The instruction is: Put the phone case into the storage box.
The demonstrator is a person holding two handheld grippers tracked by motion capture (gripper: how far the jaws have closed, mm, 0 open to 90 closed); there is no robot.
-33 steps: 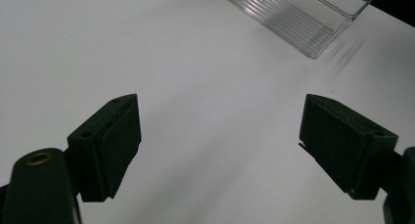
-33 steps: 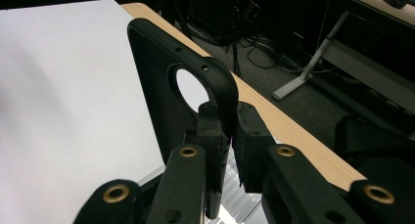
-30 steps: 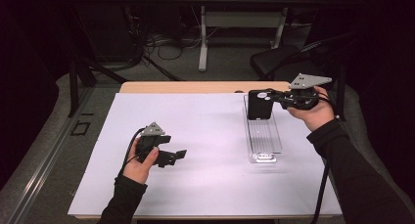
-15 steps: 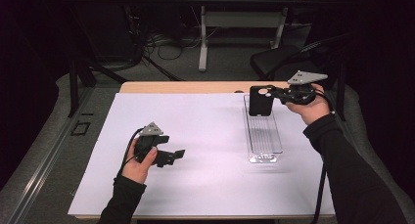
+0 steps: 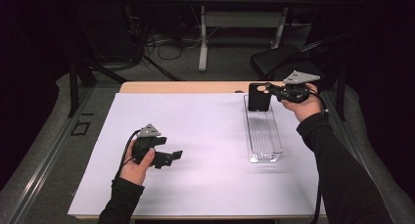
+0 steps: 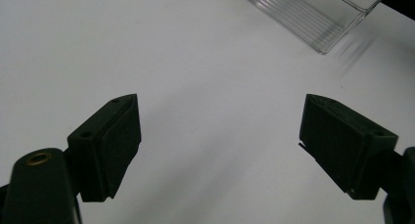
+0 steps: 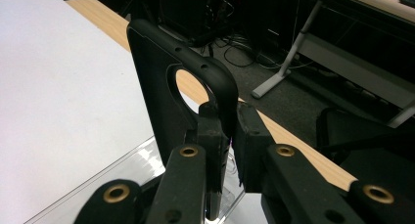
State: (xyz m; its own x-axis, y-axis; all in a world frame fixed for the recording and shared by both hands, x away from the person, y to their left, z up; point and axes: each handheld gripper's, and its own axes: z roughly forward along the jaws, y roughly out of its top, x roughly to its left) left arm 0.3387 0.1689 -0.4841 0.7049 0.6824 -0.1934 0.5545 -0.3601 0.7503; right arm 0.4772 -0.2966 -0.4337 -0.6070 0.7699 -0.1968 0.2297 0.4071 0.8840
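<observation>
Table top (image 5: 195,87): we see pale wood with a smooth, matt finish along the 12 o'clock edge.
Sheet (image 5: 205,150): we read white, matt, smooth paper or card; which, we cannot tell.
Tray (image 5: 264,136): clear glossy plastic, its floor finely ribbed, at 3 o'clock.
Phone case (image 7: 181,87): black, matt, rubbery-looking plastic.
Left gripper (image 6: 220,145): matt black plastic jaws; a brass-coloured metal insert.
Right gripper (image 7: 230,131): matt black plastic, brass-coloured inserts; we note a grey matt plate on top.
</observation>
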